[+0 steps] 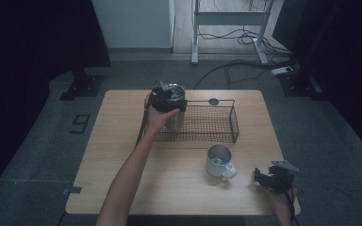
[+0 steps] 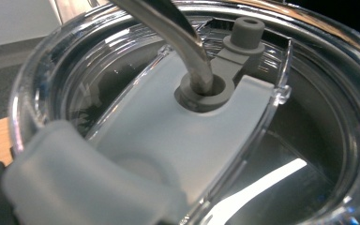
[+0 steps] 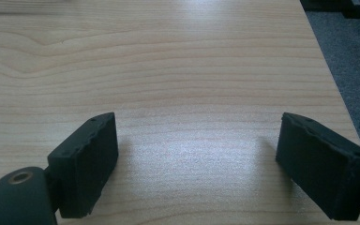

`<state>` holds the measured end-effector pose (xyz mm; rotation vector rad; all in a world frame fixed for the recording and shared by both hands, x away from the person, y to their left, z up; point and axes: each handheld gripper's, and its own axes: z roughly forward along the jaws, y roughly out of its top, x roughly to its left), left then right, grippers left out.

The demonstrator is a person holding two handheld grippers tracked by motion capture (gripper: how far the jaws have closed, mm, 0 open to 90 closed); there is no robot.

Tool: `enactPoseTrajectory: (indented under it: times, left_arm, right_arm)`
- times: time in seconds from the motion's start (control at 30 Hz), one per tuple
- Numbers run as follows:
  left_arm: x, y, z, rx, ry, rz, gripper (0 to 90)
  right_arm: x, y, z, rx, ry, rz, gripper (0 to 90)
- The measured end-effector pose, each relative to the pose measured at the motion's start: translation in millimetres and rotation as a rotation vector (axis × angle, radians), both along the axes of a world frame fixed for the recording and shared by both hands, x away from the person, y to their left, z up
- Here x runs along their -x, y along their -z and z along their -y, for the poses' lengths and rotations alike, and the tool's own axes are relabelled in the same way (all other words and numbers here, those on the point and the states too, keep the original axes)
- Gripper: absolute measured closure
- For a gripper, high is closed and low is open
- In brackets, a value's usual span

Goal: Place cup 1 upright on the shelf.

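Dim floor and cables ring my wooden table (image 1: 122, 155). At its far side sits a wire basket (image 1: 217, 123), and a steel tumbler (image 1: 174, 117) stands upright in its left end, just under my left gripper (image 1: 167, 96). That gripper's camera looks straight down on the clear lid (image 2: 215, 154) and bent straw (image 2: 187, 42), so I cannot tell how its jaws stand. A mug (image 1: 219, 160) stands nearer me, left of my right gripper (image 1: 274, 176), whose jaws gape wide over bare wood, holding nothing.
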<state>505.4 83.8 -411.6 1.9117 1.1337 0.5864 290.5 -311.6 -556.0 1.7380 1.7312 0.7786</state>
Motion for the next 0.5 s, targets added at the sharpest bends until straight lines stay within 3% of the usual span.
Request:
enactPoseTrajectory:
  times: [0.5]
  left_arm:
    - [-2.6,16.3,1.5,-0.008,-0.003,-0.026,4.0]
  right_arm:
    - [0.0,0.0,0.0,0.001,0.0,0.0,12.8]
